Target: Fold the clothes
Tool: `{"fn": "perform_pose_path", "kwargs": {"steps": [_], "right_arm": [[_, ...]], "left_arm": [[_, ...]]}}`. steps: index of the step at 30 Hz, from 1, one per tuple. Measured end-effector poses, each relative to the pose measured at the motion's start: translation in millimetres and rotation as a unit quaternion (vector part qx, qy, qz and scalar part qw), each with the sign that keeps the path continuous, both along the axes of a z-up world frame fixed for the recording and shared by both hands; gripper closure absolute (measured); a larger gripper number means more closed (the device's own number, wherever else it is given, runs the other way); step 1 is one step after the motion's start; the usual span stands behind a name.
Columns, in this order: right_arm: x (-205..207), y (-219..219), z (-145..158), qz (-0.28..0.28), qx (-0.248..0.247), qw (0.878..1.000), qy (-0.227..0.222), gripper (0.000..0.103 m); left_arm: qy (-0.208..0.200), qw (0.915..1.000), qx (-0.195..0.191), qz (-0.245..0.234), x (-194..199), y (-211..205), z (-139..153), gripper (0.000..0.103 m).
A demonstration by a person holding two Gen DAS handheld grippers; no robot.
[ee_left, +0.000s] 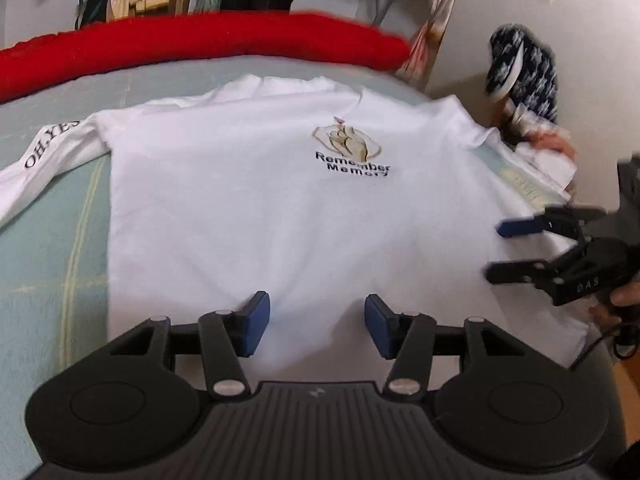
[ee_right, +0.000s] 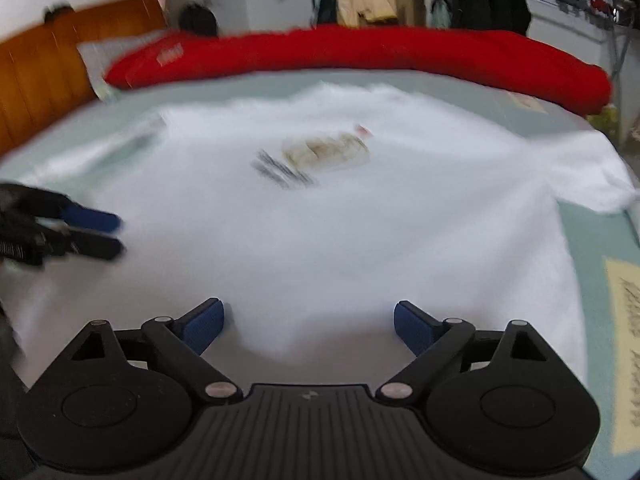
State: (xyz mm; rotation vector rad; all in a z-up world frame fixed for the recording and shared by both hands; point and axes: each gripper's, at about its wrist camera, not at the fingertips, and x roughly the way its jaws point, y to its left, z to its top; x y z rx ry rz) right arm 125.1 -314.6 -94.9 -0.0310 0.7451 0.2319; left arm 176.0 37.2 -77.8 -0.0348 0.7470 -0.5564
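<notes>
Left gripper [ee_left: 317, 328] spread over white shirt [ee_left: 260, 208], nothing pinched, right gripper [ee_right: 309, 326] spread wide beside it, red bolster [ee_left: 200, 44] beyond shirt.

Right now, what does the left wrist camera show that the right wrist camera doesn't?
Only the left wrist view: the sleeve lettering "OH.YES", a dark patterned garment and the open right gripper. Only the right wrist view: the orange wooden headboard and the open left gripper. Both: the white printed T-shirt spread flat on the pale green bedsheet, and the red bolster behind it.
</notes>
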Motion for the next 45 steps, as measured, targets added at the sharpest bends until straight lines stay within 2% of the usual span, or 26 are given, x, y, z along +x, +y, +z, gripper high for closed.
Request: {"fn": "perform_pose_path", "kwargs": {"steps": [1, 5, 7, 9, 11, 13, 15, 17, 21, 23, 24, 26, 30, 33, 34, 36, 39, 41, 43, 44, 45], "right_arm": [[-14, -10, -2, -0.003, -0.008, 1.0, -0.004, 0.001], [-61, -47, -8, -0.037, 0.004, 0.999, 0.003, 0.0], [-72, -53, -6, -0.035, 0.007, 0.999, 0.004, 0.0], [-75, -55, -1, -0.035, 0.005, 0.999, 0.006, 0.0], [-63, -48, 12, -0.032, 0.001, 0.999, 0.004, 0.0], [-44, -33, 28, -0.002, 0.006, 1.0, -0.025, 0.0], [-13, -10, 39, 0.03, -0.003, 0.999, -0.044, 0.0], [24, 12, 43, 0.065, -0.009, 0.997, -0.052, 0.0], [87, 33, 25, 0.076, -0.002, 0.997, -0.01, 0.0], [97, 29, 11, 0.067, -0.012, 0.998, 0.012, 0.0], [96, 24, 5, 0.063, -0.025, 0.998, 0.016, 0.0], [80, 1, -1, 0.05, -0.013, 0.999, 0.012, 0.0], [41, -41, -5, 0.011, -0.011, 1.0, 0.027, 0.0], [19, -56, -2, -0.009, -0.022, 0.999, 0.038, 0.0], [13, -58, 0, -0.016, -0.029, 0.999, 0.041, 0.0], [5, -43, 11, -0.012, -0.036, 0.999, 0.028, 0.0], [-5, -13, 29, 0.008, -0.038, 0.999, -0.001, 0.0], [-9, 13, 34, 0.039, -0.026, 0.999, -0.022, 0.0], [-8, 34, 28, 0.057, -0.017, 0.998, -0.02, 0.0], [-8, 41, 21, 0.062, -0.013, 0.998, -0.011, 0.0], [-10, 45, 14, 0.06, -0.015, 0.998, 0.0, 0.0]], "left_arm": [[0.004, 0.9999, -0.001, 0.012, -8, 11, -1, 0.05], [0.016, 0.999, -0.009, 0.041, -40, 42, -1, 0.05], [0.021, 0.9987, 0.007, 0.045, -44, 42, 4, 0.049], [0.004, 0.9991, 0.021, 0.036, -33, 32, 16, 0.049], [-0.018, 0.999, 0.034, 0.024, -21, 19, 29, 0.044], [-0.038, 0.9981, 0.046, 0.012, -3, 4, 39, 0.034], [-0.054, 0.9969, 0.057, -0.003, 25, -17, 43, 0.034], [-0.05, 0.9966, 0.065, -0.009, 58, -35, 40, 0.034], [-0.01, 0.9967, 0.081, -0.002, 106, -46, 14, 0.034], [-0.015, 0.9959, 0.089, -0.002, 109, -35, 3, 0.031], [-0.02, 0.9952, 0.096, 0.003, 108, -28, 1, 0.031], [-0.026, 0.9936, 0.109, 0.019, 102, -10, -1, 0.031], [-0.023, 0.9935, 0.108, 0.025, 88, 24, -2, 0.031], [-0.025, 0.9907, 0.131, 0.027, 80, 24, 6, 0.032], [-0.026, 0.9894, 0.141, 0.024, 76, 19, 12, 0.037], [-0.04, 0.9883, 0.147, 0.001, 61, 4, 27, 0.035], [-0.064, 0.9873, 0.126, -0.073, 28, -23, 42, 0.026], [-0.057, 0.984, 0.134, -0.103, 9, -39, 36, 0.026], [-0.054, 0.9787, 0.156, -0.122, -9, -47, 22, 0.026], [-0.052, 0.9777, 0.165, -0.119, -17, -47, 15, 0.026], [-0.049, 0.9809, 0.157, -0.103, -24, -41, 11, 0.025]]}}
